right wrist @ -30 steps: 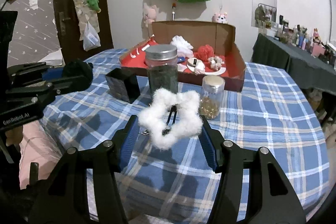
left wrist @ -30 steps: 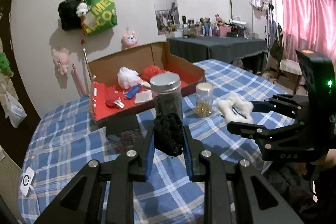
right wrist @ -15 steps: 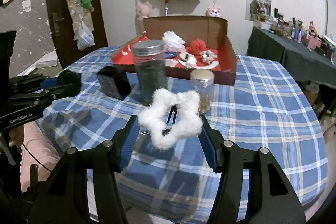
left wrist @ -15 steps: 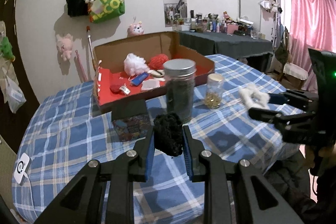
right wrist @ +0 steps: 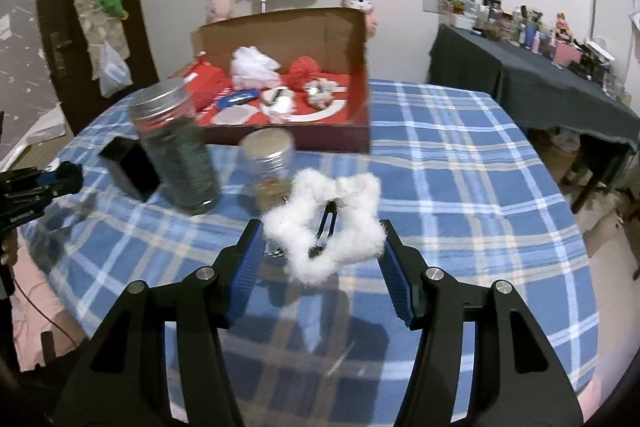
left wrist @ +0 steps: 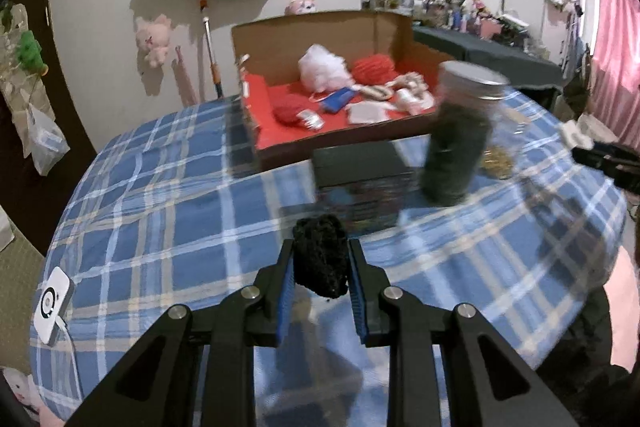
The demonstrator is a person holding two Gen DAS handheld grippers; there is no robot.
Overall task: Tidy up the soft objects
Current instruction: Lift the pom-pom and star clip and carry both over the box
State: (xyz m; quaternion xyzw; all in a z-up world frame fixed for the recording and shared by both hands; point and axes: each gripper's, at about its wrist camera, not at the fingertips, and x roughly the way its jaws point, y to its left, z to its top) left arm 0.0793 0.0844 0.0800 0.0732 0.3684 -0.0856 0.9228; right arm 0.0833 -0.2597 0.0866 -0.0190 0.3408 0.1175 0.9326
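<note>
Right now my left gripper [left wrist: 320,267] is clamped on a black knitted scrunchie [left wrist: 320,261], both blue pads pressed into its sides so the bundle bulges above and below them. It looks light and very squashy; I judge it will not slip, but it may cling to the ribbed pads when I let go, so I would open wide over the drop spot.

My right gripper [right wrist: 322,247] carries a white fluffy star hair clip [right wrist: 326,223], the pads biting on two opposite points of the star. That one is mixed: fuzz outside, a dark metal clip [right wrist: 325,231] across the middle. The fuzz compresses easily, so the hold is on fur, not on the stiff core, and I reckon a quick swing could tip it. A hold nearer the clip bar would be firmer.

Both pieces hang above the blue plaid tablecloth [right wrist: 460,167], not touching it. Ahead stand a tall dark jar [right wrist: 176,155] with a metal lid, a small glass jar [right wrist: 269,163] and a black box [right wrist: 130,169], close together. Behind them lies the open cardboard box [left wrist: 316,39] with its red floor, holding a white pouf [left wrist: 324,69], red yarn balls and other small items. The jars are hard and tippable, so I would carry over them, not between.
</note>
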